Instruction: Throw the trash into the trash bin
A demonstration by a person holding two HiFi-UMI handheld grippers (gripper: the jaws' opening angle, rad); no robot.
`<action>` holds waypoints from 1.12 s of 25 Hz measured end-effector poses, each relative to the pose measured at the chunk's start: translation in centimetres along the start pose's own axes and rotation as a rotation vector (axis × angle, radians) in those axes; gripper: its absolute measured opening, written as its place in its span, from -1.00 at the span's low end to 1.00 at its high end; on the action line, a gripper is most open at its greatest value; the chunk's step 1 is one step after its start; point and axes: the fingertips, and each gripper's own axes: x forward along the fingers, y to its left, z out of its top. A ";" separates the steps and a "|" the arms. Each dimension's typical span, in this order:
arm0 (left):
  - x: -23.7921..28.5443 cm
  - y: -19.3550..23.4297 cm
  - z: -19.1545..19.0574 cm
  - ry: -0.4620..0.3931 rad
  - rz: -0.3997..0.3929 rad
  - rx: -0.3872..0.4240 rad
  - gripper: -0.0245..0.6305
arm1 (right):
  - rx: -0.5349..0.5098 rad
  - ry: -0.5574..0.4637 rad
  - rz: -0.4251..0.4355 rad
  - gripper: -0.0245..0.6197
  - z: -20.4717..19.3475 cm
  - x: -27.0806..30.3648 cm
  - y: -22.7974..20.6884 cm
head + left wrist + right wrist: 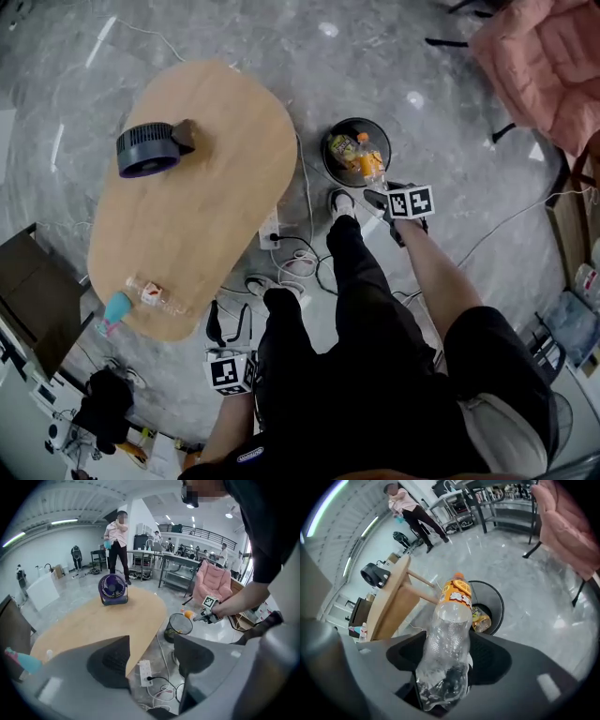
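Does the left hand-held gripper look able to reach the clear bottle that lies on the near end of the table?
Probably yes. The left hand-held gripper is open and empty, and the clear bottle lies by the table edge nearest to it, with nothing between them.

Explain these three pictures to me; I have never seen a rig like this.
There is no robot here. A person holds a two-jaw gripper in each hand. One picture comes from a camera on the person's head, looking steeply down. The other two come from cameras riding on the grippers.

The right gripper is shut on a crumpled clear plastic bottle with an orange label, held over the round black mesh trash bin on the floor, which has trash inside. The left gripper is open and empty.

On the oval wooden table a dark round fan stands and a second clear plastic bottle lies.
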 end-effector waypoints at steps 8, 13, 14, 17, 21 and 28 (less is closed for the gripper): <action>1.5 -1.3 -0.1 0.060 -0.038 0.014 0.00 | 0.138 0.271 0.053 0.07 0.9 9.5 -2.3; 1.6 -0.1 -1.2 0.071 -0.005 -0.026 0.00 | 0.142 0.438 0.006 0.07 1.1 13.4 -3.9; 1.6 0.1 -1.5 0.075 -0.002 -0.036 0.00 | 0.150 0.461 0.004 0.07 1.1 14.1 -4.0; 1.9 0.4 -2.5 0.097 0.003 -0.076 0.00 | 0.141 0.505 -0.025 0.08 1.3 15.7 -4.9; 2.3 0.4 -3.6 0.117 0.014 -0.112 0.00 | 0.060 0.518 -0.093 0.10 1.6 17.0 -6.3; 1.5 0.6 -4.7 0.092 0.001 -0.116 0.00 | -0.111 0.432 -0.197 0.43 2.9 15.7 -6.8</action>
